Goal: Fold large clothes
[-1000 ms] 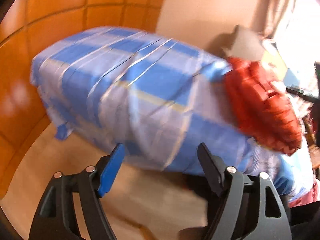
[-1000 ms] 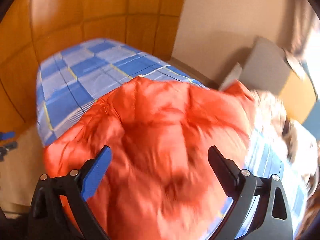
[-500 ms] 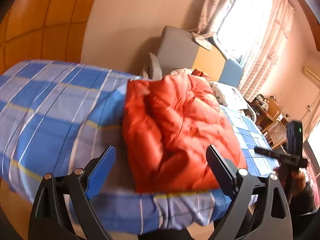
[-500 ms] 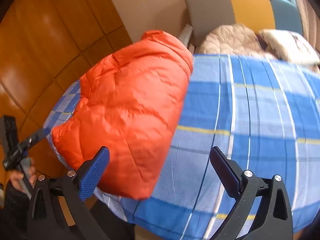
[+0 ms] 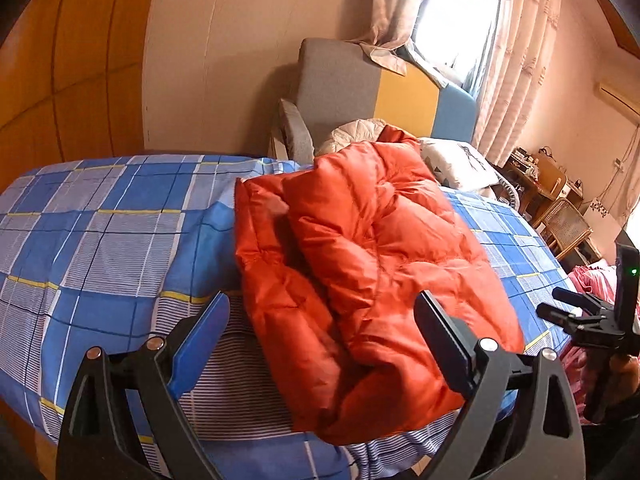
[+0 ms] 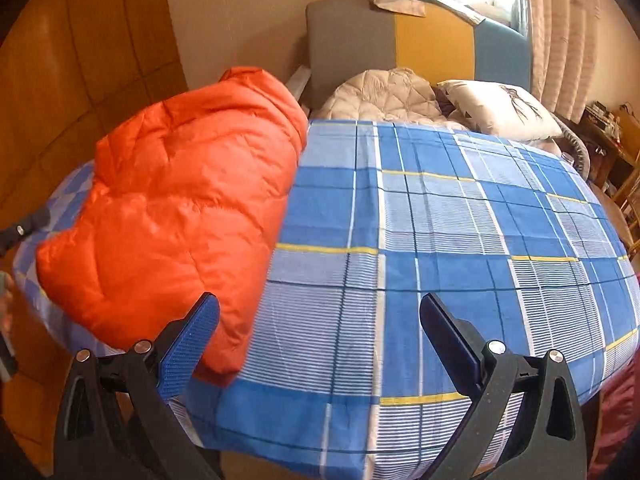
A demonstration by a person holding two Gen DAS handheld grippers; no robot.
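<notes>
We found the orange puffer jacket (image 5: 372, 272) lying folded in a bundle on the bed (image 5: 100, 232), close to its near edge, on the blue checked sheet (image 6: 440, 240). Our left gripper (image 5: 322, 344) hovered above the jacket with its fingers spread wide and nothing held. Our right gripper (image 6: 320, 344) hung over the bare sheet beside the jacket, its fingers likewise wide apart and empty.

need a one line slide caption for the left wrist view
Open left gripper hovers over a folded orange puffer jacket lying on the blue plaid bedsheet.
</notes>
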